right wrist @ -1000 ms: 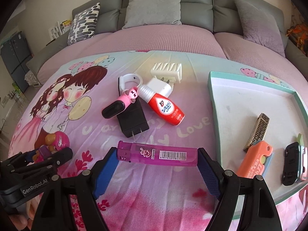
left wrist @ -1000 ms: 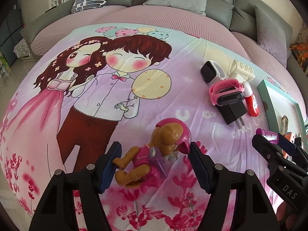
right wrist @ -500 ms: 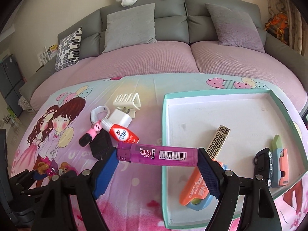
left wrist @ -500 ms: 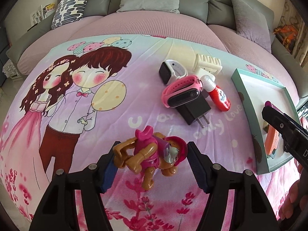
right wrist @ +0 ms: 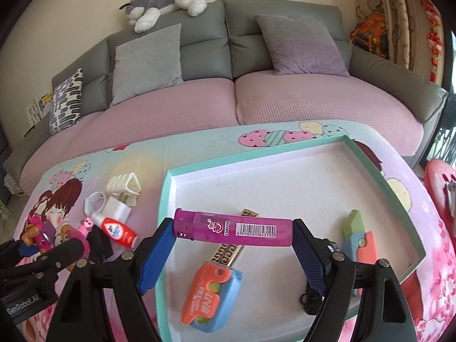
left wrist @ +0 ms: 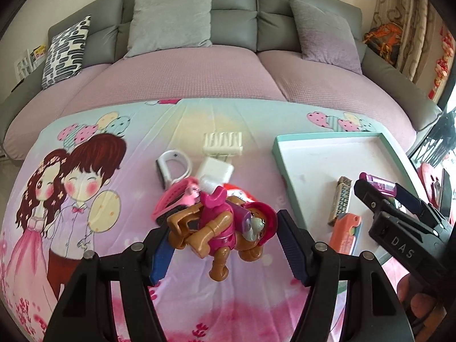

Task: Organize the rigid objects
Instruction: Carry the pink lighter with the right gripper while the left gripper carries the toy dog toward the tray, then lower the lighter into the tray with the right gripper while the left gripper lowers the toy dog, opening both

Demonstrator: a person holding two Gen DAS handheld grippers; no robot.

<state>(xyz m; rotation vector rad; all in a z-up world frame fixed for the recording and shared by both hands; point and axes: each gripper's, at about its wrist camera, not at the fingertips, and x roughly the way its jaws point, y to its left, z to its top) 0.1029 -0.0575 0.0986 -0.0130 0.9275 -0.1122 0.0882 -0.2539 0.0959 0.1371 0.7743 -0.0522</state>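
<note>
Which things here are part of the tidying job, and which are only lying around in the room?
Part of the job:
- toy dog figure, held in the left gripper
- purple lighter, held in the right gripper
- teal tray
- red glue bottle, white charger and hair clip on the cloth

Only lying around:
- plush husky
- sofa cushions

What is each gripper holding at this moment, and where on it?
Left gripper: the toy dog figure, clamped across its body, rear to helmeted head. Right gripper: the purple lighter, gripped end to end.
</note>
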